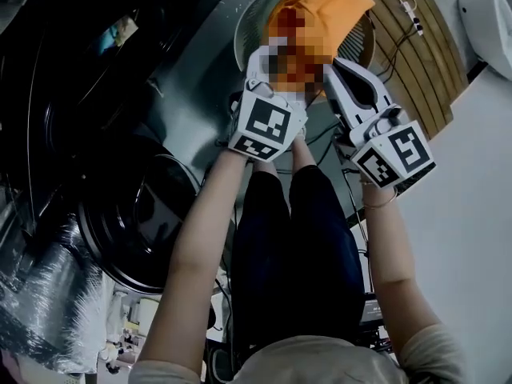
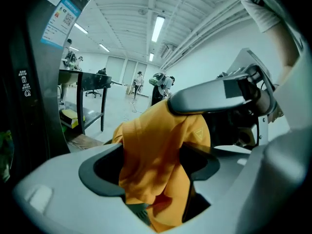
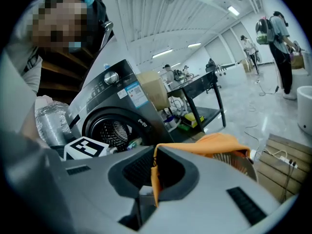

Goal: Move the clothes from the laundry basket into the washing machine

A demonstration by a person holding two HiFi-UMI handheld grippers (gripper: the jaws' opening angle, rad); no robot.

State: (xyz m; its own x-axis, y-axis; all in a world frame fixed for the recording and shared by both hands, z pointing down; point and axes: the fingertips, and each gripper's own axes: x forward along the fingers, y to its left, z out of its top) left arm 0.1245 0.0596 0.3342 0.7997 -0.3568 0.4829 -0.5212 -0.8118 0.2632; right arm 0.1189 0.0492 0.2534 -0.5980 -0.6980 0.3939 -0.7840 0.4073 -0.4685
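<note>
The orange garment (image 1: pixel 330 5) is up over the laundry basket (image 1: pixel 242 24), bunched and spread across most of the basket's mouth, so only the left run of the rim and a strip of the slatted wall on the right side show past it. One thin fold of it runs up into the right gripper (image 3: pixel 155 155), whose two dark pads are pressed together on that fold, with the cloth's edge trailing down out of the pinch. From there the garment stretches back and lies over the near edge of the basket. The left gripper (image 2: pixel 156 155) is just beside the right one and a little lower, its jaws spread wide. A thick hang of the orange cloth drops between them and brushes the inner faces, but the pads are not squeezing it. In the left gripper view the cloth hangs from the right gripper's grey jaw above. Both grippers reach out from the person's bare forearms, marker cubes facing up, above dark trousers (image 1: pixel 300 238). The washing machine (image 3: pixel 122 108) stands off to the person's left, well apart from the basket, its round opening uncovered and the perforated drum visible inside. A silvery ribbed hose (image 3: pixel 48 118) lies beside the machine. On the far side of the basket is a wooden slatted panel (image 1: pixel 420 62) with a white cable (image 1: pixel 408 10) lying on it.
</note>
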